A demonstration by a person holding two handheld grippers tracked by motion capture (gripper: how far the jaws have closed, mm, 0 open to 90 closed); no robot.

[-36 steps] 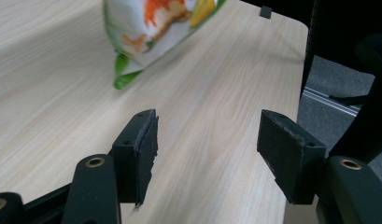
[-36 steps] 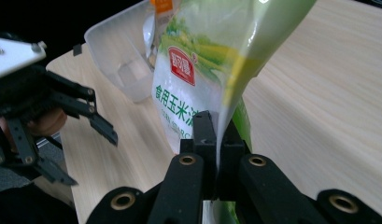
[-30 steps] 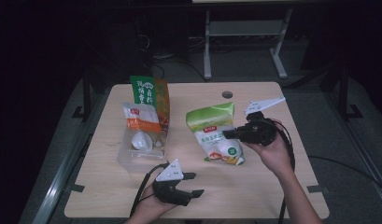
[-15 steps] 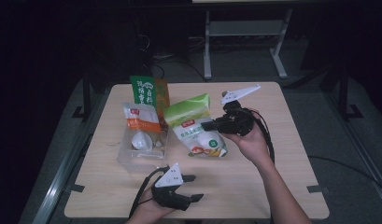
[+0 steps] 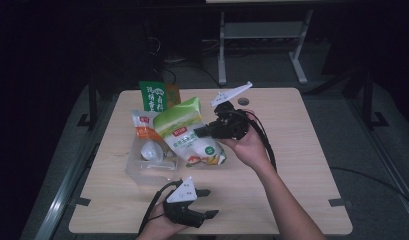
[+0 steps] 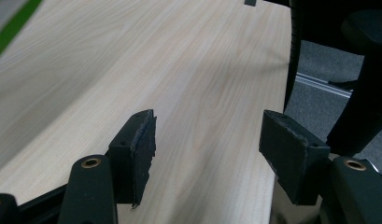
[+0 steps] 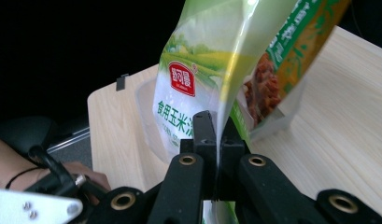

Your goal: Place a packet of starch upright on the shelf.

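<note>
My right gripper (image 5: 199,132) is shut on the edge of a green-and-white pouch of starch (image 5: 184,131) and holds it up, tilted, beside the clear plastic bin (image 5: 142,173). In the right gripper view the jaws (image 7: 215,126) pinch the pouch's (image 7: 202,60) thin seam, with the bin (image 7: 145,95) just behind it. An orange-and-white packet (image 5: 143,128) and a white round item (image 5: 151,150) lie in the bin. My left gripper (image 5: 211,203) rests near the table's front edge, open, and only bare tabletop lies between its pads (image 6: 207,140).
A tall green pack (image 5: 153,95) with a food picture (image 7: 296,42) stands at the bin's far end. The wooden table (image 5: 297,165) has a small round hole (image 5: 243,101) at the back. A white metal frame (image 5: 262,35) stands beyond it.
My right gripper has carried the pouch leftwards across the table and a little up, to beside the bin. The left gripper has stayed where it was.
</note>
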